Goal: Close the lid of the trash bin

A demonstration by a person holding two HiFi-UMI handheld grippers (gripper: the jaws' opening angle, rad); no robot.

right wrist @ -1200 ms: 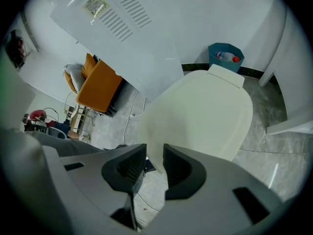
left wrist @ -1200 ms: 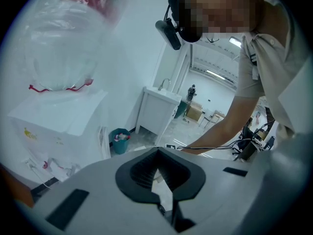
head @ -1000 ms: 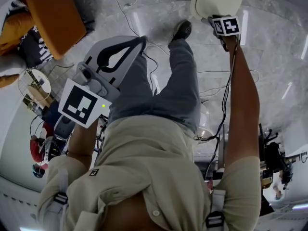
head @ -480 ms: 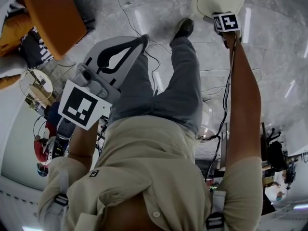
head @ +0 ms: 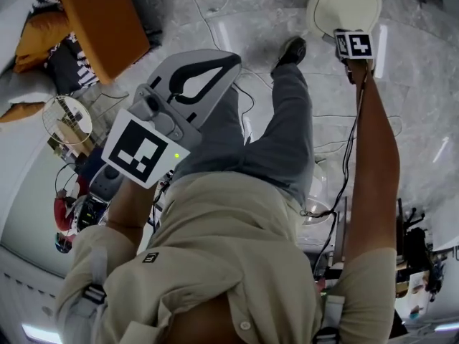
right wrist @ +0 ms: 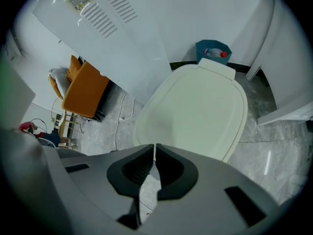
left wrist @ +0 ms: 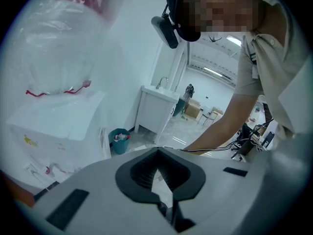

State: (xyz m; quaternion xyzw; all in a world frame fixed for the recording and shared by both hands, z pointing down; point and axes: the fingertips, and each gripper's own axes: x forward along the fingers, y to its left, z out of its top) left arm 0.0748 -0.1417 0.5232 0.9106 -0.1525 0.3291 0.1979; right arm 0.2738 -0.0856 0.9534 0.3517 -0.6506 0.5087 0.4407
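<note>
The trash bin's cream lid (head: pixel 344 4) lies flat over the bin at the top right of the head view and fills the middle of the right gripper view (right wrist: pixel 195 111). My right gripper (right wrist: pixel 154 148) points steeply down just above the lid's near edge. Its jaws have come together with only a hairline slit and nothing between them. In the head view only its marker cube (head: pixel 355 44) shows, on the outstretched arm. My left gripper (head: pixel 231 57) is held by the person's left leg, away from the bin. It is shut and empty, also in its own view (left wrist: pixel 159 150).
An orange seat (head: pixel 104 20) with cushions stands at the upper left. Cables (head: pixel 337 142) trail over the marble floor beside the person's shoe (head: pixel 292 49). A small teal bin (right wrist: pixel 212 50) sits behind the trash bin against a white wall. White panels (right wrist: pixel 122 28) flank it.
The head view has shifted, so everything sits a little further right and lower. The right gripper stays over the lid and the left gripper stays by the leg.
</note>
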